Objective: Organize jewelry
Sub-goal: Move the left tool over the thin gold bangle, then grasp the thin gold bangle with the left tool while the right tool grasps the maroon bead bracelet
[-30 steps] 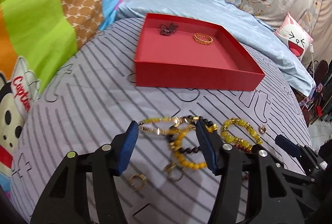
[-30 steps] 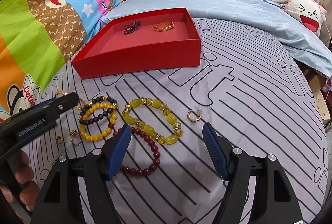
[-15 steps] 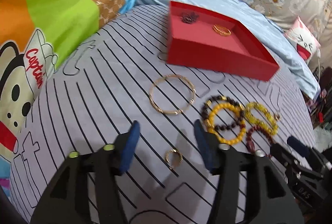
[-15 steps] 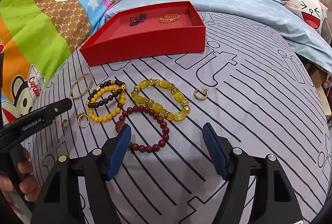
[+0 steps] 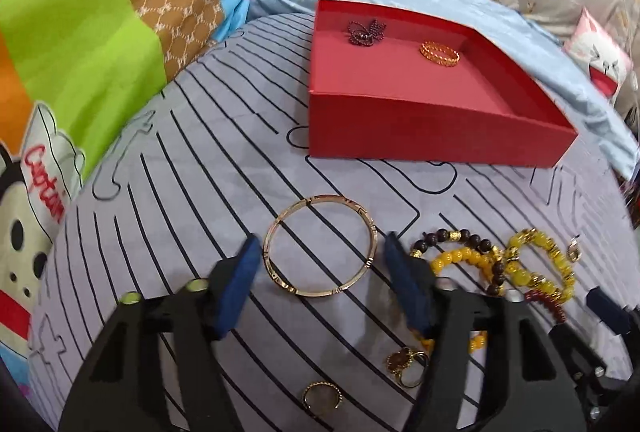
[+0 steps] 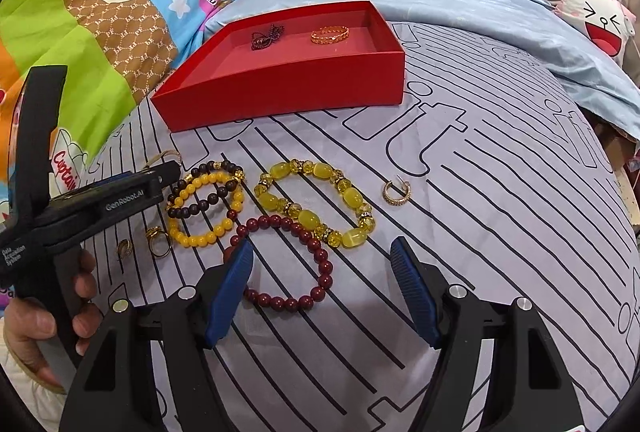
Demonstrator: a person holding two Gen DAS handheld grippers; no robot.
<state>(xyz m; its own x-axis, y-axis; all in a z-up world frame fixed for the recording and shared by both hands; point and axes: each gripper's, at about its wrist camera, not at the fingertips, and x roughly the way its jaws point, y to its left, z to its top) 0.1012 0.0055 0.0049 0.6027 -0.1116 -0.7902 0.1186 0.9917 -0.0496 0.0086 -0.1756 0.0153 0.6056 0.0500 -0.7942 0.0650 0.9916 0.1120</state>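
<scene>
The left tongs [image 5: 320,272] stand spread, their blue pads either side of a gold bangle [image 5: 320,246] that lies flat on the striped grey bedsheet [image 5: 192,167]; the pads sit just outside the ring's rim and I cannot tell whether they touch it. Nothing is pinched. Near these tongs, low in the left wrist view, lie a small gold ring [image 5: 321,395] and, to its right, a ring with a brown stone [image 5: 404,362]. The right tongs [image 6: 322,288] are spread wide and empty, hovering over the near part of a dark red bead bracelet [image 6: 286,262], whose loop lies between the pads without being pressed. Just beyond it sits a chunky yellow bracelet [image 6: 316,207], touching the red one, and to its left a yellow bead bracelet [image 6: 208,209] overlaps a dark brown bead bracelet [image 6: 200,191]. A gold hoop earring [image 6: 395,191] lies alone to the right. Farther off stands a red tray [image 6: 280,91], holding a dark beaded chain [image 6: 266,36] on its left and a gold chain ring [image 6: 330,33] to the right, apart from each other. A hand [image 6: 44,320] grips the left tool's handle at the left edge of the right wrist view.
</scene>
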